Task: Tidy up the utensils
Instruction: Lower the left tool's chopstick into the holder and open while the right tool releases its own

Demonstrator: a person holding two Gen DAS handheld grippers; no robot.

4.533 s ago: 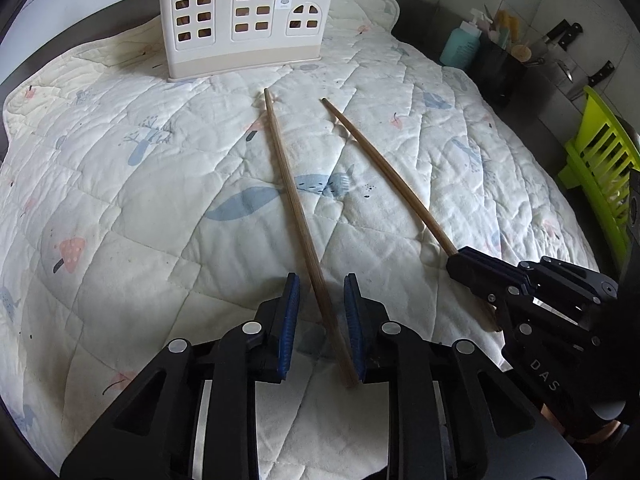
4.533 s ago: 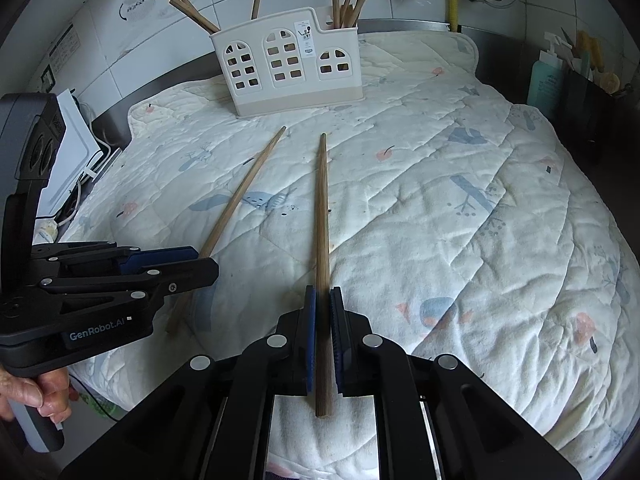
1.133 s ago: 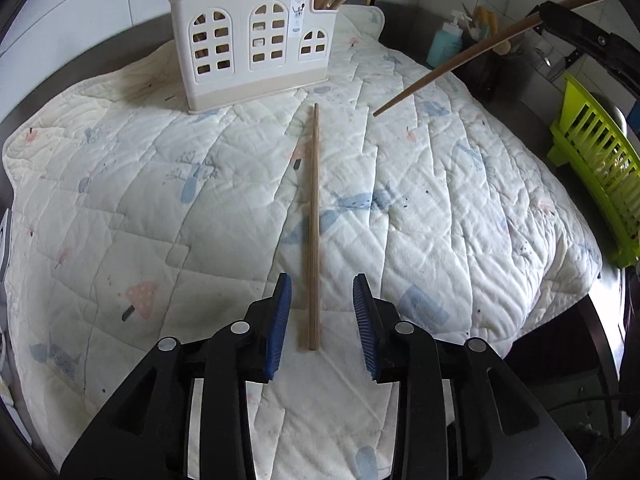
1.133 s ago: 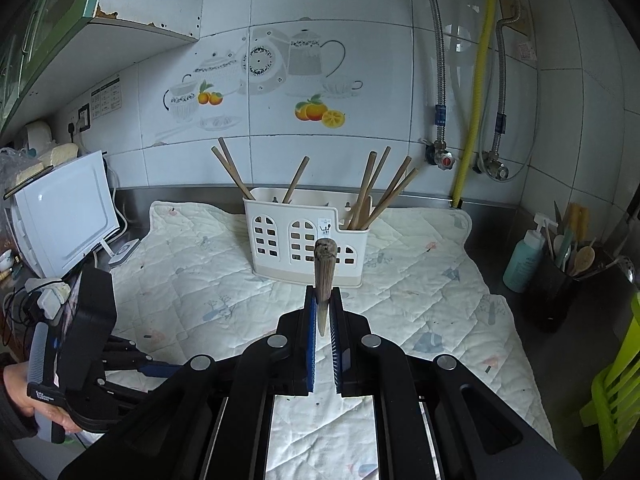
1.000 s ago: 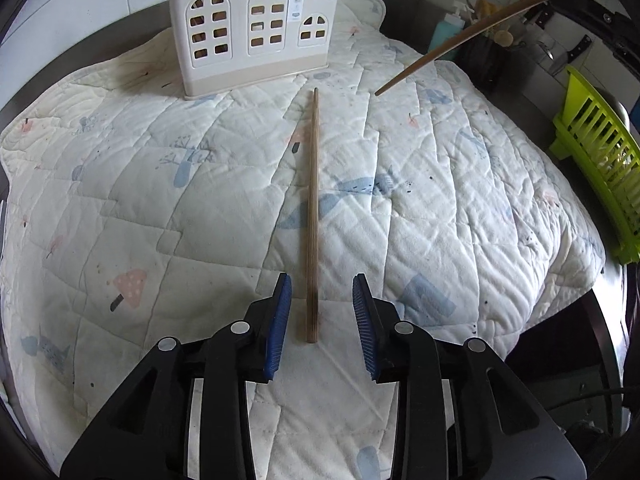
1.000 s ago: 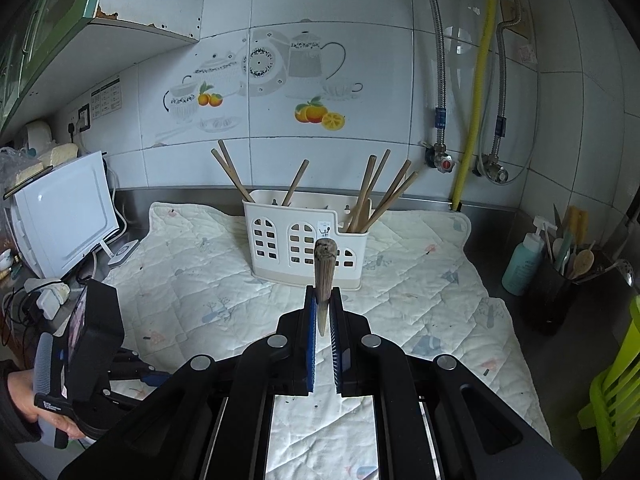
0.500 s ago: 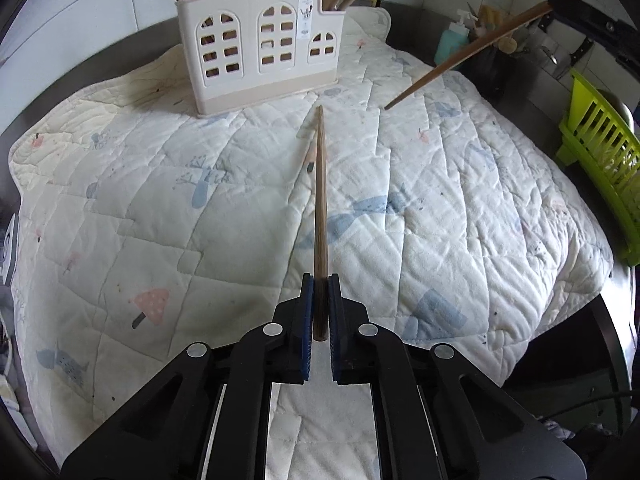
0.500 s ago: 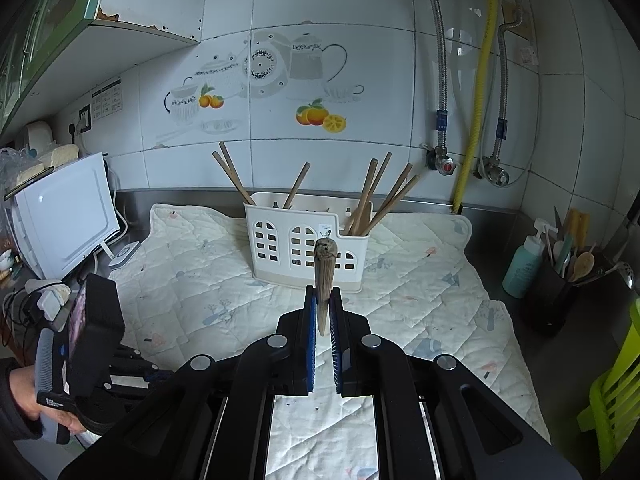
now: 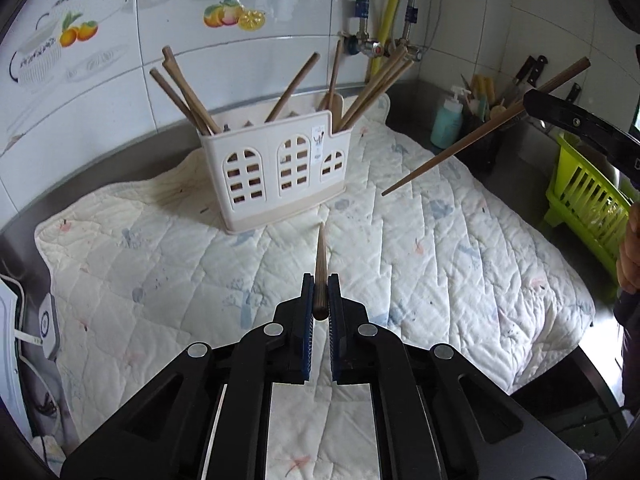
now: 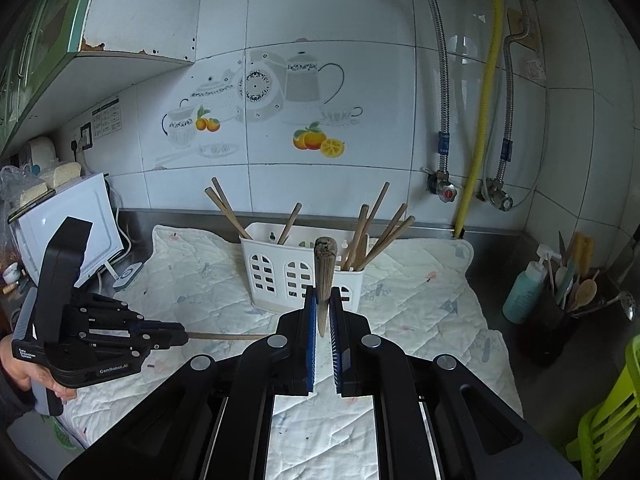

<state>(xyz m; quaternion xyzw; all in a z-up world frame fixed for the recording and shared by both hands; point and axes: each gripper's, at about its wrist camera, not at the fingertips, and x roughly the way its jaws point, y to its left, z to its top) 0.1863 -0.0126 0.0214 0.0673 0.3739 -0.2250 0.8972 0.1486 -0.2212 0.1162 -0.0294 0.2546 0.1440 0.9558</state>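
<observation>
My left gripper (image 9: 319, 300) is clamped on one chopstick (image 9: 320, 256) at its thick end. The stick points forward and slightly down toward the holder (image 9: 276, 168), its tip clear of the quilt (image 9: 440, 260). I judge an end grip was chosen so the free length can be tipped into a compartment.

My right gripper (image 10: 322, 312) is clamped on a second chopstick (image 10: 323, 264). In the right wrist view it stands nearly upright, thick end up. In the left wrist view it runs as a long diagonal above the quilt's right side, tip down toward the holder. This pose suits a drop-in from above.

The holder stands at the quilt's back edge, near the wall. It has three arched window panels on its front face.

Count: two grippers, two held chopsticks, one holder. Roughly nine sticks stand in it already: three lean left, one sits centrally, about five crowd the right compartment. None lie on the quilt.
</observation>
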